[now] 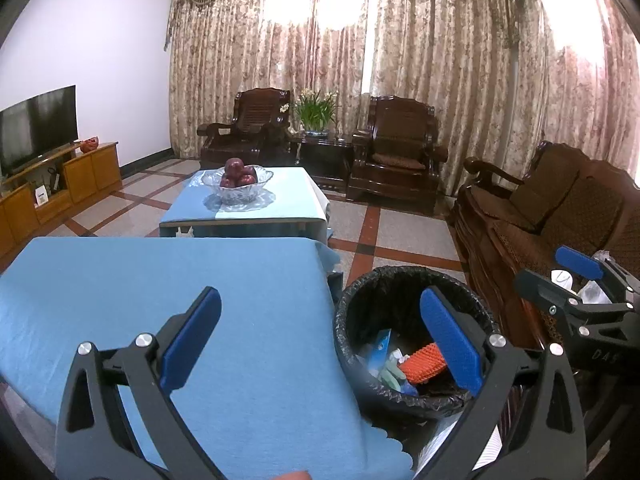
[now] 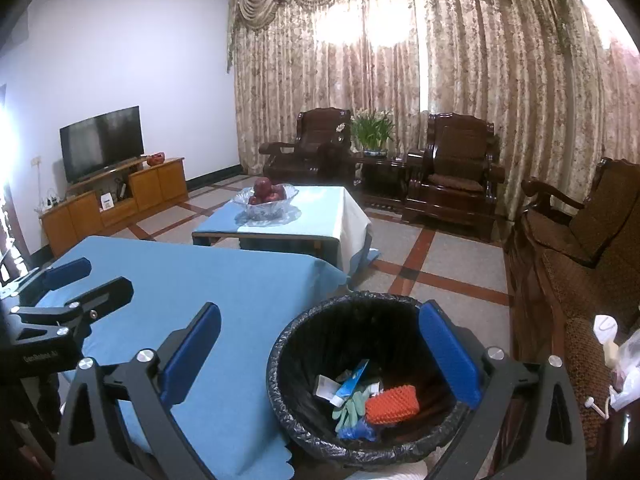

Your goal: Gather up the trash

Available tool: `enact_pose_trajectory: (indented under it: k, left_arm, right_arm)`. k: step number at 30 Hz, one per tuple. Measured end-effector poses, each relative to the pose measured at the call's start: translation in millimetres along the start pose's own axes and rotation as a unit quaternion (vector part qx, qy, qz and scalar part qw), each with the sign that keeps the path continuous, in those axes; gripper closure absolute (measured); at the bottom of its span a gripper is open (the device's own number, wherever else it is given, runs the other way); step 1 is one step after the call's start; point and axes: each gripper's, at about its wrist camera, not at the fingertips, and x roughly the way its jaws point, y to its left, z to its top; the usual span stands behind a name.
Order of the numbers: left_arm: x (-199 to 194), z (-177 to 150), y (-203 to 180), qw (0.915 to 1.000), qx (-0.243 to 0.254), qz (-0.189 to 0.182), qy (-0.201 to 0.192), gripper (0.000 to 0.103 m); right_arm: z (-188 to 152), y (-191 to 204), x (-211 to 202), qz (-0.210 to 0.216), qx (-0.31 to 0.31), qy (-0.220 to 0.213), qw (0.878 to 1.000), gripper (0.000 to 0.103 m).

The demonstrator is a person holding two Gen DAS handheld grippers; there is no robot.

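A trash bin (image 2: 304,420) lined with a black bag stands on the floor beside the blue-clothed table (image 2: 224,288). Inside it lie an orange ridged piece (image 2: 392,404), a green glove (image 2: 352,406), a blue-and-white wrapper (image 2: 352,382) and other scraps. The bin also shows in the left wrist view (image 1: 400,292) with the orange piece (image 1: 420,366). My right gripper (image 2: 320,354) is open and empty, held above the bin. My left gripper (image 1: 320,340) is open and empty over the table's right edge (image 1: 200,280). The right gripper also shows at the right of the left wrist view (image 1: 580,276).
A second low table (image 2: 320,216) holds a glass bowl of apples (image 2: 266,196). A dark wooden sofa (image 2: 580,248) runs along the right with white plastic bags (image 2: 628,368) on it. Two armchairs (image 2: 456,168), a plant and a TV cabinet (image 2: 116,200) stand farther back.
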Motion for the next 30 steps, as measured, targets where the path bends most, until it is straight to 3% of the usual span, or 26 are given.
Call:
enact_pose_trajectory:
  k: [30]
  left_arm:
    - [0.7, -0.3, 2.0, 1.0000, -0.002, 0.002, -0.002, 0.006]
  right_arm:
    - [3.1, 4.1, -0.3, 0.003, -0.002, -0.002, 1.000, 0.006]
